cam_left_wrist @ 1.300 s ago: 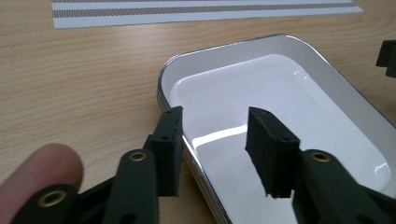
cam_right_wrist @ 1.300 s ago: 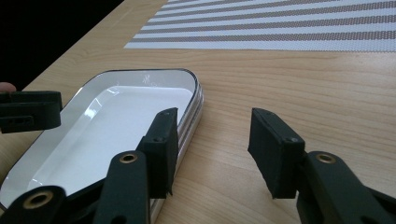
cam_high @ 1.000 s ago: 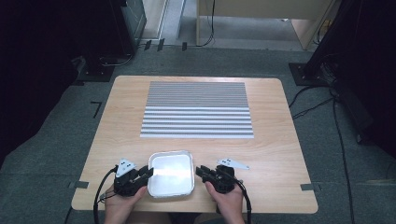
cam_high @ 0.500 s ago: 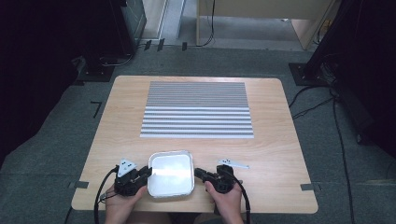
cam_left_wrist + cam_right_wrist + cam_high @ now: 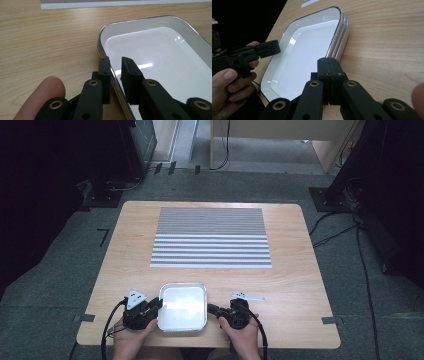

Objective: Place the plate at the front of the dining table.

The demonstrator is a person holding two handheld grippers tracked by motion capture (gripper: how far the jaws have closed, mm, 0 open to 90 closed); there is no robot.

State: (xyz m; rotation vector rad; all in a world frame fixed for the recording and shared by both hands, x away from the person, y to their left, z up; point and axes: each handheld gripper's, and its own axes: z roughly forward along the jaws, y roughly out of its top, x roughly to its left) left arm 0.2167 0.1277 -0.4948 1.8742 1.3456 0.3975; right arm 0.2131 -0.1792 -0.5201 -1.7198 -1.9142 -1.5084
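The person's forearms run off the high view's six o'clock edge. The shallow white enamel tray (image 5: pixel 160 57) is cut off at three o'clock in the left gripper view. Whether the right gripper (image 5: pixel 328 62) pinches its rim is hidden behind the jaws.

Light wood-grain surface (image 5: pixel 300 285), rounded corners, standing on grey carpet floor (image 5: pixel 65 270). Grey-and-white striped mat (image 5: pixel 211 237) flat on far half, centred, edges square to surface. White tray (image 5: pixel 182 307) with dark metal rim on near edge, slightly left of middle, well apart from mat. Bare wood between mat and tray, and on right side
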